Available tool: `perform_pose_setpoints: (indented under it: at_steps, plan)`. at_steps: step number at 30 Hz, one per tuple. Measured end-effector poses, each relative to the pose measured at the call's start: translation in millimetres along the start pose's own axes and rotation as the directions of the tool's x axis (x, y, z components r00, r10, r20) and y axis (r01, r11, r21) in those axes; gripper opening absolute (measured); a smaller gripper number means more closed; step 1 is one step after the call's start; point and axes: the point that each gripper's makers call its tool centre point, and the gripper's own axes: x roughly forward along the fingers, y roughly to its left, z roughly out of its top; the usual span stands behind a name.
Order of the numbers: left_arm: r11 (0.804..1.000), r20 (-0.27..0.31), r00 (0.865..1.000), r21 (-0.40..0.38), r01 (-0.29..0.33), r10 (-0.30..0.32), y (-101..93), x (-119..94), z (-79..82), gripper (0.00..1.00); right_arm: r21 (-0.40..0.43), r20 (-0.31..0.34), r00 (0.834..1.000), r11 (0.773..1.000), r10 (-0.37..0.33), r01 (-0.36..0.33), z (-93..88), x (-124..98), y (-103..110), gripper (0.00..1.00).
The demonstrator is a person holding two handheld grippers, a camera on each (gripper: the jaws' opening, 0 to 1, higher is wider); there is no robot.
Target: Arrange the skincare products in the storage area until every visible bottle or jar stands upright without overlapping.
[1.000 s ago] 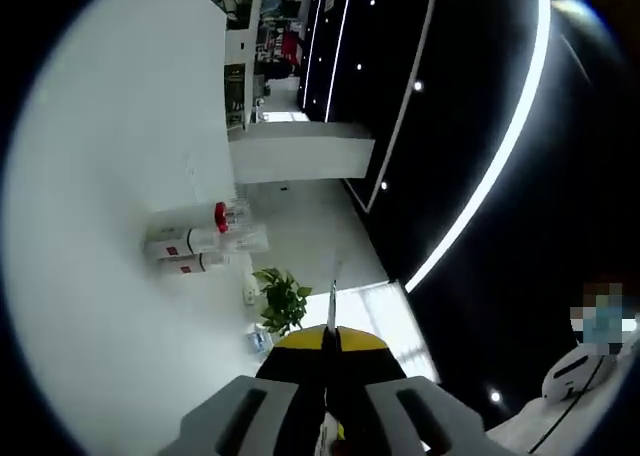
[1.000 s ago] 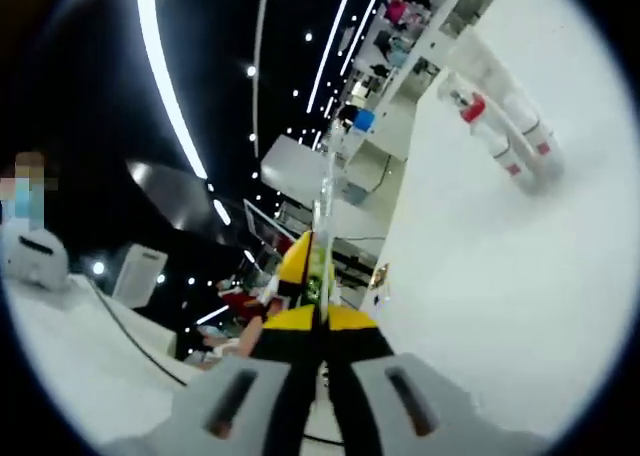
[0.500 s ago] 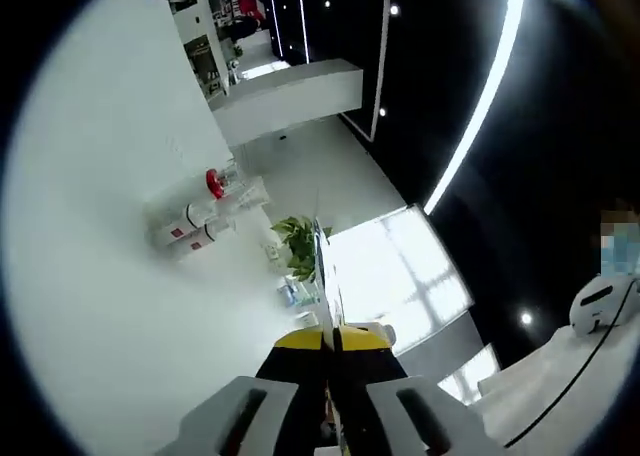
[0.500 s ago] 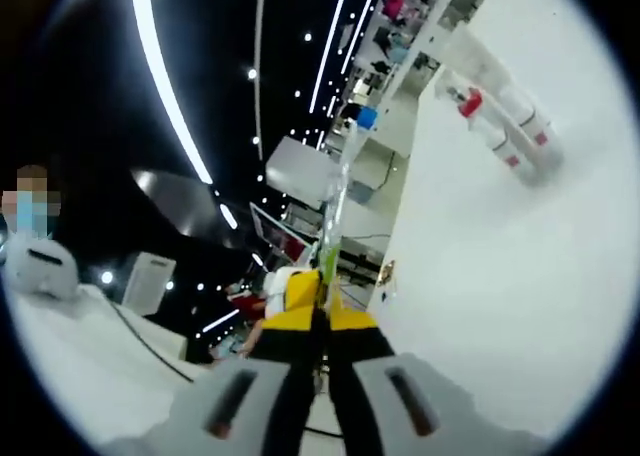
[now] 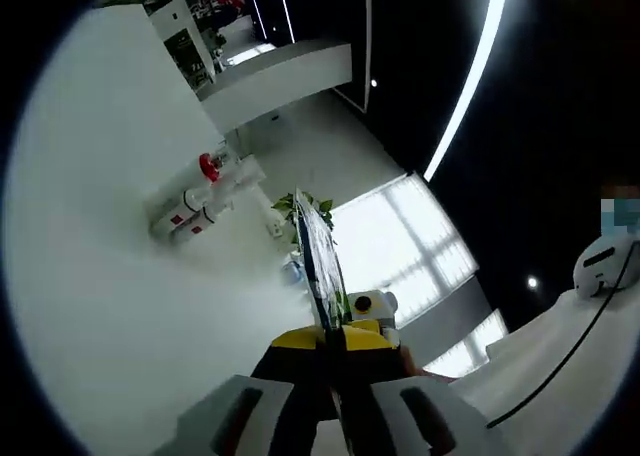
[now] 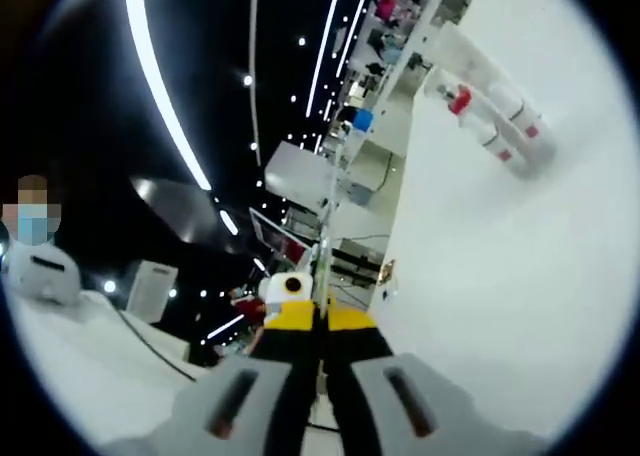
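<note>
Skincare bottles (image 5: 200, 208) sit in a small cluster far out on the white counter (image 5: 110, 306), well apart from both tongs. In the left gripper view they're left of centre; one has a red cap (image 5: 208, 166), others look white w/ red labels. In the right gripper view the same bottles (image 6: 495, 126) are at far right on the counter (image 6: 480, 306). Too small & the views too tilted for me to say which stand upright, probably some lie flat. Left tongs (image 5: 333, 341) clenched, nothing between them. Right tongs (image 6: 322, 321) clenched too, empty. A potted plant (image 5: 305, 216) shows beyond the counter edge.
</note>
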Motion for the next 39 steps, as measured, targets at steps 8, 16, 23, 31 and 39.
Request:
perform_pose_setpoints:
  at_steps: [8,16,23,31,39]
  plan:
    - [0.999,0.032,0.999,-0.023,-0.029,0.03,5.7,-2,4.9,0.01,-0.049,0.057,0.998,0.999,-0.02,0.023,9.6,0,-2,0.12]
    - [0.995,0.084,0.992,-0.053,-0.087,0.091,25.1,-18,23.3,0.0,-0.09,0.076,0.995,0.993,-0.071,0.078,13.1,-14,-11,0.19]
    - [0.988,0.113,0.983,-0.08,-0.132,0.141,47.5,-26,42.6,0.0,-0.185,0.074,0.983,0.966,-0.171,0.182,7.7,-31,-21,0.26]
    - [0.974,0.117,0.975,-0.147,-0.17,0.187,71.1,-17,58.1,0.01,-0.251,0.109,0.96,0.927,-0.258,0.278,7.5,-50,-25,0.36]
    - [0.963,0.057,0.971,-0.156,-0.219,0.23,95.3,-4,49.6,0.01,-0.172,0.139,0.941,0.928,-0.309,0.33,-2.3,-65,-39,0.35]
